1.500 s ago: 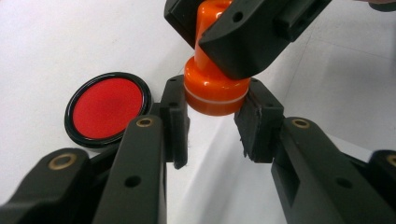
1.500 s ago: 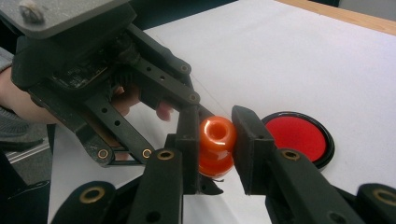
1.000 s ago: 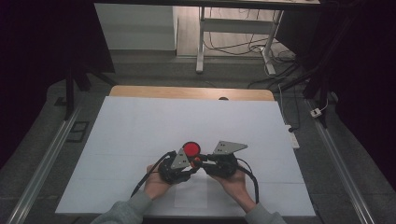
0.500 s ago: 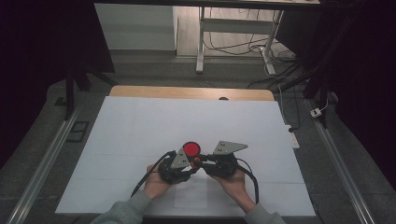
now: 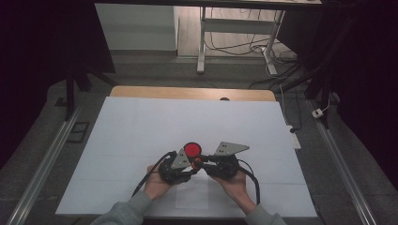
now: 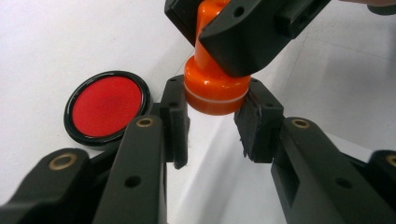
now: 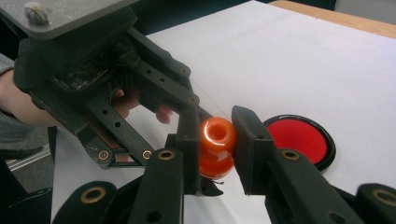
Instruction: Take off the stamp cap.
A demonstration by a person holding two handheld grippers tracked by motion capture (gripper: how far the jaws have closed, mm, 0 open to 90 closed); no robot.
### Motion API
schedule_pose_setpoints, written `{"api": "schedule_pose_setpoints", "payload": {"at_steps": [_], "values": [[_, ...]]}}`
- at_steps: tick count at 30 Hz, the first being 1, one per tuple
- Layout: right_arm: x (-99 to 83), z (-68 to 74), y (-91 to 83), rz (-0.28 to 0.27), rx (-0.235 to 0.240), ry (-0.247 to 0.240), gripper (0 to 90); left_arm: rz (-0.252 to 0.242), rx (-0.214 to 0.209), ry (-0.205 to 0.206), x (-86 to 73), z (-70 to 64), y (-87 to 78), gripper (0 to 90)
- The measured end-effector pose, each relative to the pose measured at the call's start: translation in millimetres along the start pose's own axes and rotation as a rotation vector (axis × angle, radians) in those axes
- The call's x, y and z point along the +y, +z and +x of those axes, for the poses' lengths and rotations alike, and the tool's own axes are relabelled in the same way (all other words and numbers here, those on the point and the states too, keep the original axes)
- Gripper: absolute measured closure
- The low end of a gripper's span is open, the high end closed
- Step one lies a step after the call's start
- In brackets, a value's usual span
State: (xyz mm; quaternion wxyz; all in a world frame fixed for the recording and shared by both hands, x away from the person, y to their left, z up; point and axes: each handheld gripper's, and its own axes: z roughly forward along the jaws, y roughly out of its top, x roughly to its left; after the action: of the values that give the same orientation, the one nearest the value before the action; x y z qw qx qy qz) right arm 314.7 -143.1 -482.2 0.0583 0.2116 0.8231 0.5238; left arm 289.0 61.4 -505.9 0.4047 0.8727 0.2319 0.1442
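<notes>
Nothing has shifted over the last second. My right gripper [image 7: 212,149] stays clamped on the orange stamp [image 7: 216,145] beside the red ink pad [image 7: 295,138]; my left gripper [image 6: 212,121] brackets its base, narrow, not closed. Handover pending.

No lettering, label, brand mark or number can be read anywhere: the glossy orange plastic stamp [image 6: 215,86], the round red ink pad in its black rim [image 6: 107,106] and the white paper-covered worktop [image 5: 141,126] are all plain

Dim surroundings; bright table; close jaws blurred.
</notes>
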Motion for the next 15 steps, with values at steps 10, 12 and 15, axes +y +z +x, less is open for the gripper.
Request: {"api": "schedule_pose_setpoints", "payload": {"at_steps": [10, 12, 15], "values": [[-0.2, 0.5, -0.1, 0.003, -0.002, -0.004, 72.4, 0.000, 0.002, -0.001, 0.1, -0.5, 0.1, 65.3], [-0.1, 0.6, -0.1, 0.005, -0.003, -0.005, 72.4, 0.003, -0.003, -0.004, -0.2, -0.3, 0.5, 65.3], [-0.7, 0.4, 0.4, 0.006, -0.005, -0.007, 72.4, 0.002, -0.006, -0.005, -0.7, 0.1, 1.2, 65.3]]}}
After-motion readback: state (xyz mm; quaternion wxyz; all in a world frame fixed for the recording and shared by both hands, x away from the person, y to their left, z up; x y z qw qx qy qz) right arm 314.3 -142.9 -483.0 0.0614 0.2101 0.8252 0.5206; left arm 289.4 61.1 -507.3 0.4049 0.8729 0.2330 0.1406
